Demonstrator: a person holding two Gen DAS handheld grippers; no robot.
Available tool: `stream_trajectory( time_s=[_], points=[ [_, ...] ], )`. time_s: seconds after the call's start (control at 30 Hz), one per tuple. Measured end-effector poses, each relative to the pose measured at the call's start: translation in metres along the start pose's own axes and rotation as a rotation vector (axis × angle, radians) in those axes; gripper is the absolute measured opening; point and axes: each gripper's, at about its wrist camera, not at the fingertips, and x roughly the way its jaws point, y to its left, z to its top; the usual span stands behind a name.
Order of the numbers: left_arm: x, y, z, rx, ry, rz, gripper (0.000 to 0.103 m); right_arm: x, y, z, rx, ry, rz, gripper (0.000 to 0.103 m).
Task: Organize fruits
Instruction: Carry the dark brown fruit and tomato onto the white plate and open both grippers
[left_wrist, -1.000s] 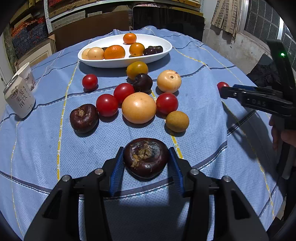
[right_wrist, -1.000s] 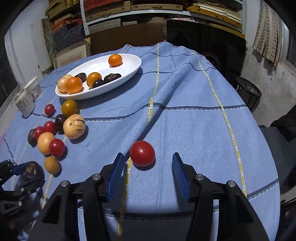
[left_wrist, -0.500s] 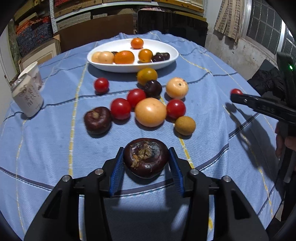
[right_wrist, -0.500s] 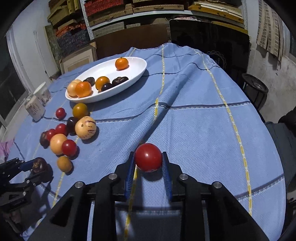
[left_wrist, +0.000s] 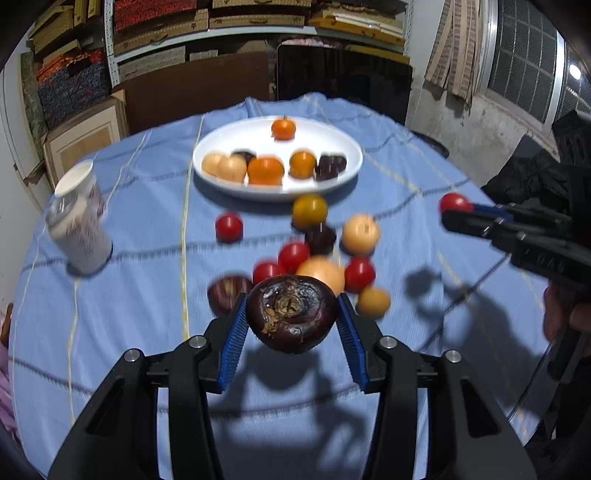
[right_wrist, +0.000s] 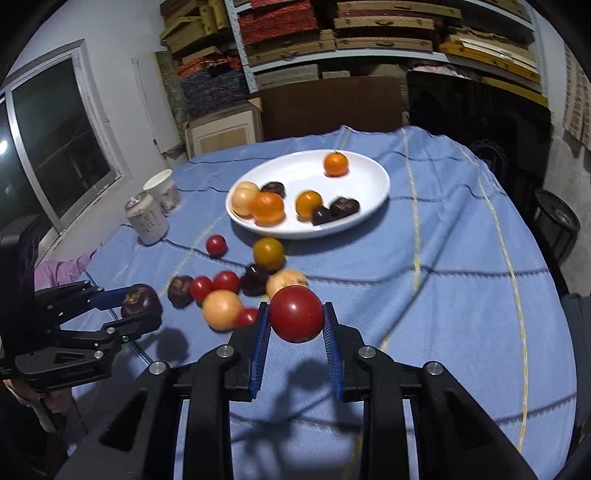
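From the left wrist view, the left gripper (left_wrist: 291, 319) is clamped on a dark purple fruit (left_wrist: 291, 313), its blue pads pressed to both sides, and the fruit hangs clear above the blue-clothed surface (left_wrist: 129, 295) with its shadow below. Beyond it lies a loose cluster of red, orange and dark fruits (left_wrist: 314, 258), and farther back a white oval plate (left_wrist: 347, 173) holding more orange and dark fruits. A white can (left_wrist: 79, 232) stands at the left. At the right edge, the right gripper (left_wrist: 456, 212) carries a red tomato (left_wrist: 453, 202) at its tip.

From the right wrist view, the right gripper (right_wrist: 296, 319) is closed on the red tomato (right_wrist: 295, 314), held above the surface (right_wrist: 443, 295). The plate (right_wrist: 369, 199) sits beyond, the fruit cluster (right_wrist: 236, 291) to the left. At the far left, the left gripper (right_wrist: 142, 308) grips the dark purple fruit (right_wrist: 142, 300) off the cloth.
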Motion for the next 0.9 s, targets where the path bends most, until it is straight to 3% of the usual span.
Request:
stream_trajectory(
  time_s=[0.27, 0.4, 0.7, 0.9],
  points=[
    [0.032, 0.019, 0.082, -0.051, -0.054, -0.007, 0.046, 0.043, 0.000, 0.056, -0.020, -0.058, -0.029, 0.029],
    [0.068, 0.029, 0.114, -0.071, -0.036, 0.008, 0.046, 0.081, -0.007, 0.074, -0.011, -0.020, -0.020, 0.029],
    [0.135, 0.043, 0.154, -0.098, 0.017, 0.035, 0.046, 0.130, -0.021, 0.085, 0.008, 0.016, -0.017, 0.029],
    [0.161, 0.046, 0.166, -0.140, 0.035, 0.017, 0.050, 0.141, -0.005, 0.082, -0.034, 0.035, 0.009, 0.030]
  ],
)
